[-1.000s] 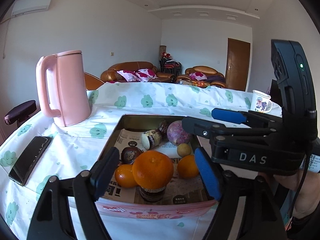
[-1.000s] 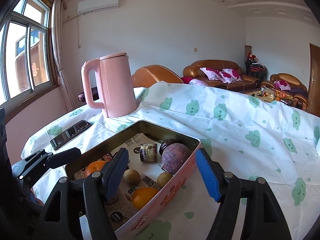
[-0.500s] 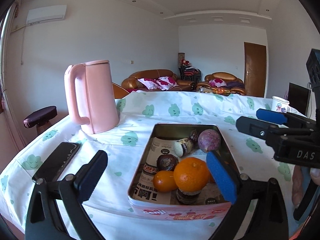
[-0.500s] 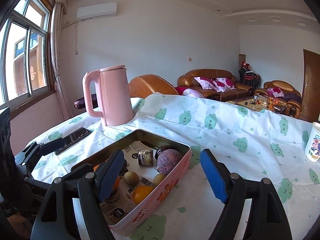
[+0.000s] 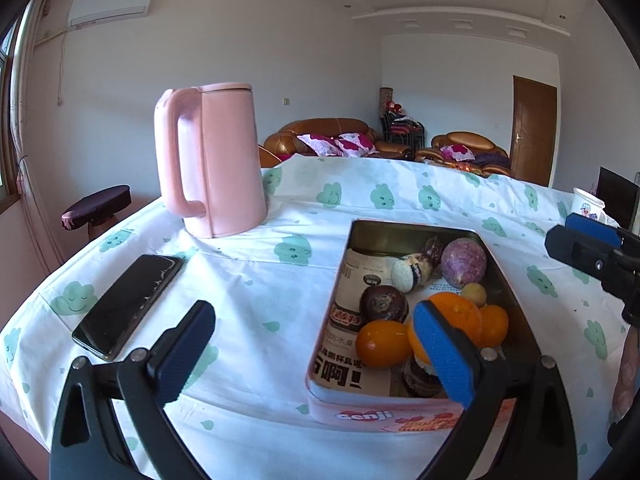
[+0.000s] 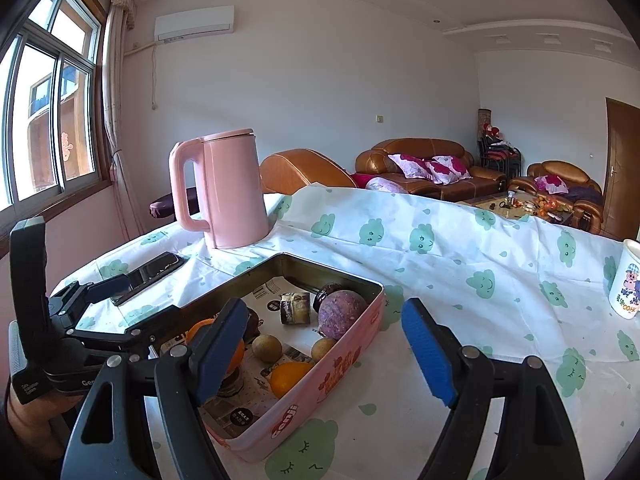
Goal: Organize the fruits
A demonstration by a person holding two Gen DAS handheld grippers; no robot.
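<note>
- Spreading wide at the bottom of the left wrist view, the left gripper (image 5: 316,354) holds nothing; its blue pads stand far apart, one over the cloth, the other in front of the tin's near left corner.
- Right gripper (image 6: 324,348) fills the bottom of the right wrist view, jaws apart and empty, straddling the tin's near right wall.
- Pink biscuit tin (image 5: 404,410) sits at lower right of the left view, lined with printed paper.
- Inside it: a large orange (image 5: 460,316) perched on a small dark jar (image 5: 418,378), with a smaller orange (image 5: 382,343) left of it and another (image 5: 494,325) right of it.
- Farther back lie a dark passion fruit (image 5: 384,304), a small pale round fruit (image 5: 473,294), a purple round fruit (image 5: 464,262) and a tipped-over small jar (image 5: 412,272).
- Black phone (image 5: 128,306) lies flat on the cloud-print tablecloth (image 5: 272,276), left of the tin.
- Pink kettle (image 5: 212,160) stands upright behind the phone, upper left of centre.
- White cartoon mug (image 6: 628,284) stands at the right edge of the right view, well apart from the tin.
</note>
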